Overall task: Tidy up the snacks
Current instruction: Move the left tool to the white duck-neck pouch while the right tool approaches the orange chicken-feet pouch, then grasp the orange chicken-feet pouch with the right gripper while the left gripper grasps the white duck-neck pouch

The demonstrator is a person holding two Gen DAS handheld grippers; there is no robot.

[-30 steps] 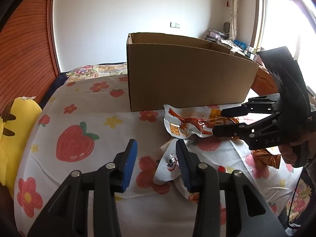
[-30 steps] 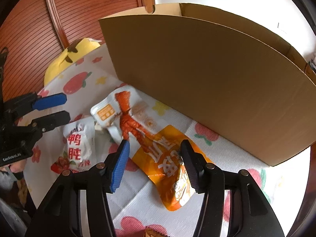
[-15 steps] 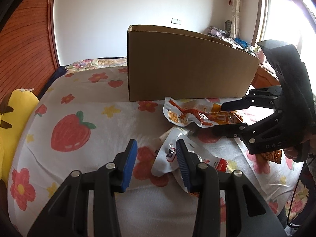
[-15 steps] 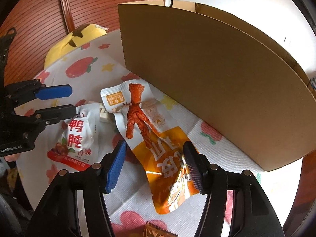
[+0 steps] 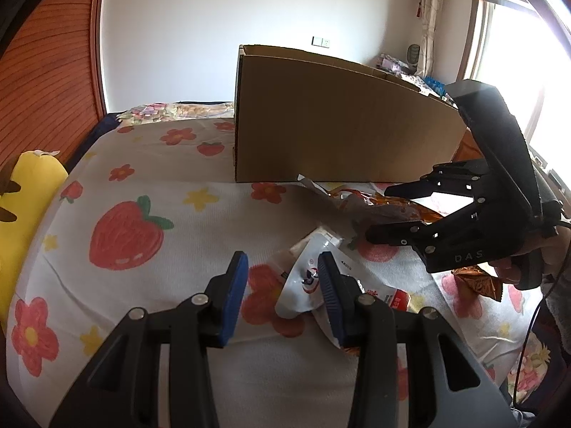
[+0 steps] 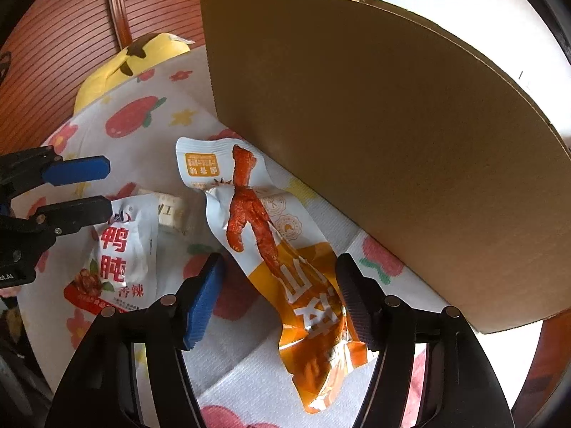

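Note:
A white and orange chicken-foot snack packet [image 6: 271,246] lies on the flowered bedcover in front of a tall cardboard box [image 6: 374,135]. My right gripper [image 6: 280,303] is open, its jaws straddling the packet's orange end. It also shows in the left wrist view [image 5: 392,210], over the packet [image 5: 374,201]. A white and red snack packet [image 6: 121,249] lies to the left. My left gripper [image 5: 282,289] is open and empty, its right finger [image 5: 330,296] over this packet [image 5: 307,285]. A small pale packet [image 6: 171,210] lies between the two packets.
The cardboard box [image 5: 339,132] stands at the far side of the bedcover [image 5: 142,196]. A yellow plush toy [image 5: 25,185] lies at the left edge by a wooden panel wall [image 5: 43,71]. A brown foil packet [image 5: 480,281] lies at the right, behind the right gripper.
Both grippers have come lower and closer to the packets. The right gripper's jaws have moved along the chicken-foot packet toward its orange end. Both stay open.

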